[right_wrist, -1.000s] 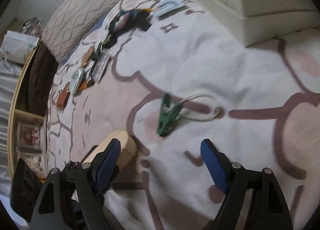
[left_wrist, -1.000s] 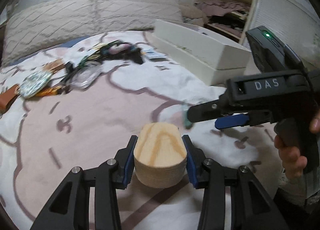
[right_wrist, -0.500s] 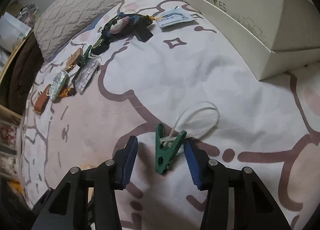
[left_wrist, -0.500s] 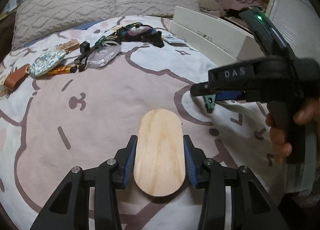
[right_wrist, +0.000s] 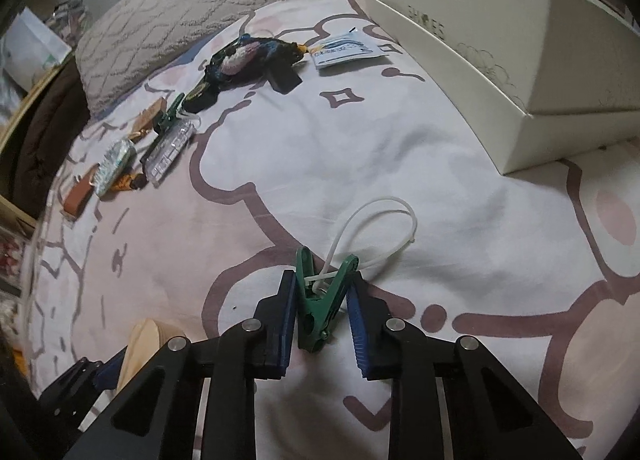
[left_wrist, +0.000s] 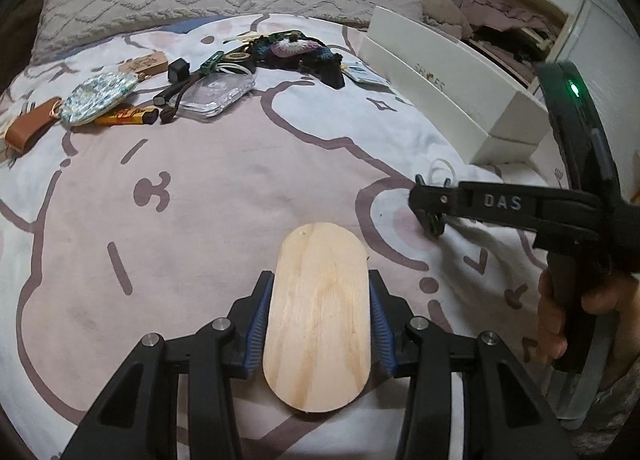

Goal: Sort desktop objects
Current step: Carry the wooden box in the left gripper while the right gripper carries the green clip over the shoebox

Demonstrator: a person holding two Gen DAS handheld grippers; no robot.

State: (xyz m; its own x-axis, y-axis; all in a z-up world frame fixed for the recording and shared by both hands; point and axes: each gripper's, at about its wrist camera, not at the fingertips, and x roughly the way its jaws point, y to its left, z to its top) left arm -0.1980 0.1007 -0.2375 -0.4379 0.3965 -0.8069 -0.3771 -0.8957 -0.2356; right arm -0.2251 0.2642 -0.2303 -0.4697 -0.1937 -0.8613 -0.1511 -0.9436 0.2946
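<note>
The green clip (right_wrist: 320,308), trailing a white loop (right_wrist: 380,228), sits clenched between the right gripper (right_wrist: 320,324) pads on the patterned bedspread (right_wrist: 360,148). The left gripper (left_wrist: 318,324) clamps an oval wooden board (left_wrist: 318,324) by its long edges. Beyond lie scattered trinkets (left_wrist: 160,88) and a white box (right_wrist: 500,40).

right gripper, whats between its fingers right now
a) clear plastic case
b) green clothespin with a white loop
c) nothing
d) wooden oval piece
b: in the right wrist view the right gripper has its blue pads closed against the green clothespin, whose white loop lies on the bedspread ahead; the wooden oval piece is in the left gripper instead.
</note>
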